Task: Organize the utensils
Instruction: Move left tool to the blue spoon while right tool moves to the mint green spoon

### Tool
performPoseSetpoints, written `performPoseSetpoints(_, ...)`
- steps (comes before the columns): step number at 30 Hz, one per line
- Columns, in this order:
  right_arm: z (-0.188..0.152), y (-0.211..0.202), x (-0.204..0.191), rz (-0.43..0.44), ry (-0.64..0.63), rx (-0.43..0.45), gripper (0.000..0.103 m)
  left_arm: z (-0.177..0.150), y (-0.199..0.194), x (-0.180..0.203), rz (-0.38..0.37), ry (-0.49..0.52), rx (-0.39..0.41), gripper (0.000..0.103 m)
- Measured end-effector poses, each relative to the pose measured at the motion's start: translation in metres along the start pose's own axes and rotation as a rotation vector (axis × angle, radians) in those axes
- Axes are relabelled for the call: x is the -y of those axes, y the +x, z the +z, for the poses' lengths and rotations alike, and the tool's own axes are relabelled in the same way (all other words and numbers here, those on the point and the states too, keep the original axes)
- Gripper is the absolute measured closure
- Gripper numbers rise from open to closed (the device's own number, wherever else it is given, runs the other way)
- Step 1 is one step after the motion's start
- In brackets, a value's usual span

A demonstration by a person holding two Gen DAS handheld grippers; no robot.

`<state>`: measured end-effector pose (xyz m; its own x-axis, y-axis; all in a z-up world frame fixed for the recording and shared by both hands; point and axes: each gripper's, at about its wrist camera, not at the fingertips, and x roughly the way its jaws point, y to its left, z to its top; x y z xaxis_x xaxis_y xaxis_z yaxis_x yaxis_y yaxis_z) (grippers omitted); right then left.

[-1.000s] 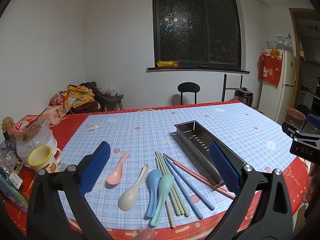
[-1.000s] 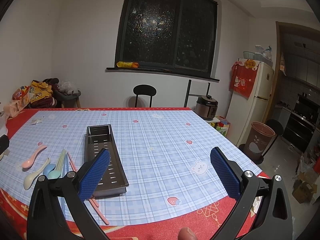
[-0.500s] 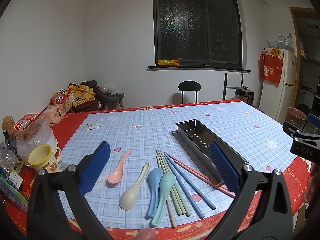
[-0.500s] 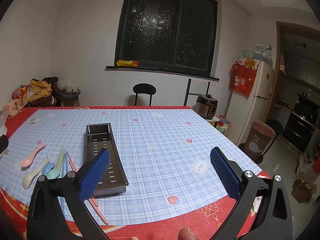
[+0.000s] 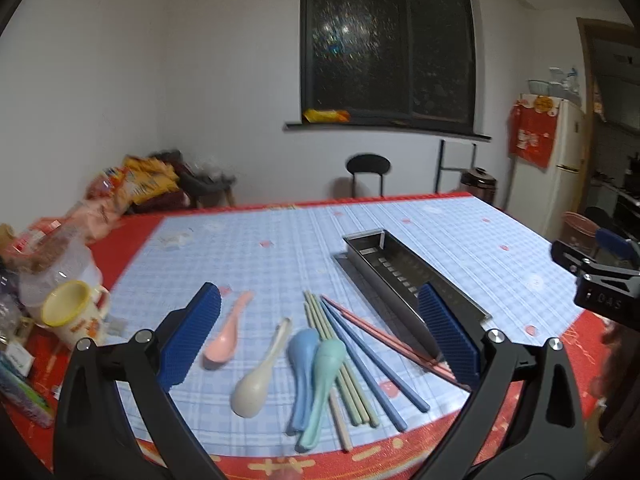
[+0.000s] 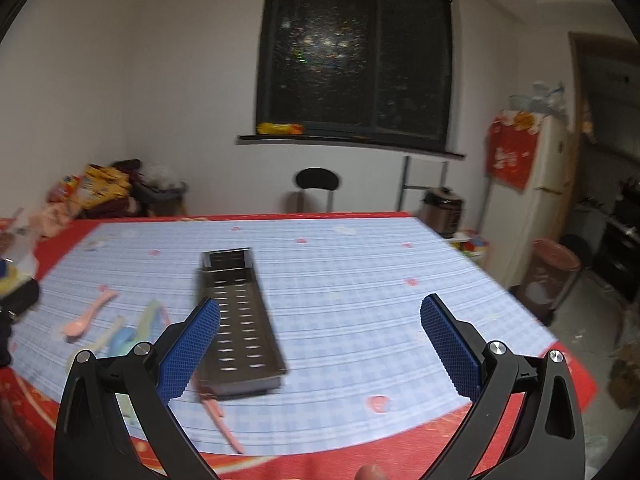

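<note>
Both sets of jaws wide apart, holding nothing: left gripper (image 5: 318, 340) over the utensils, right gripper (image 6: 320, 344) beside the metal tray (image 6: 240, 324). Spoons (image 5: 314, 372) and chopsticks (image 5: 360, 352) lie loose on the surface (image 5: 460, 240), left of the tray. They look light, stiff, slick plastic; I'd pinch the spoon handles mid-length and take chopsticks one colour pair at a time.

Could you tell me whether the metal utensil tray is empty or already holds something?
Empty: the metal tray shows only its bare slotted floor.
</note>
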<state>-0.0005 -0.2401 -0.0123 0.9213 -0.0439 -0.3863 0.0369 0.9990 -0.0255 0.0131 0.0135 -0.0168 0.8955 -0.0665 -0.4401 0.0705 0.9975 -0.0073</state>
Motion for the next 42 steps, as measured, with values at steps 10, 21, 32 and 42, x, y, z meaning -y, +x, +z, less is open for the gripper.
performPoseSetpoints(10,-0.016,0.047,-0.059,0.288,-0.096,-0.128,0.005,-0.021,0.018,-0.068,0.015,-0.115,-0.09,0.005)
performPoseSetpoints(21,-0.038,0.086,-0.138,0.571,-0.195,-0.287,0.005,-0.038,0.026,-0.126,0.084,-0.093,-0.105,0.005)
performPoseSetpoints(32,-0.068,0.101,-0.166,0.604,-0.178,-0.405,0.006,-0.054,0.049,-0.152,0.034,-0.148,-0.181,0.006)
performPoseSetpoints(42,-0.069,0.109,-0.176,0.639,-0.166,-0.42,0.025,-0.024,0.063,-0.141,0.083,-0.004,-0.111,0.006)
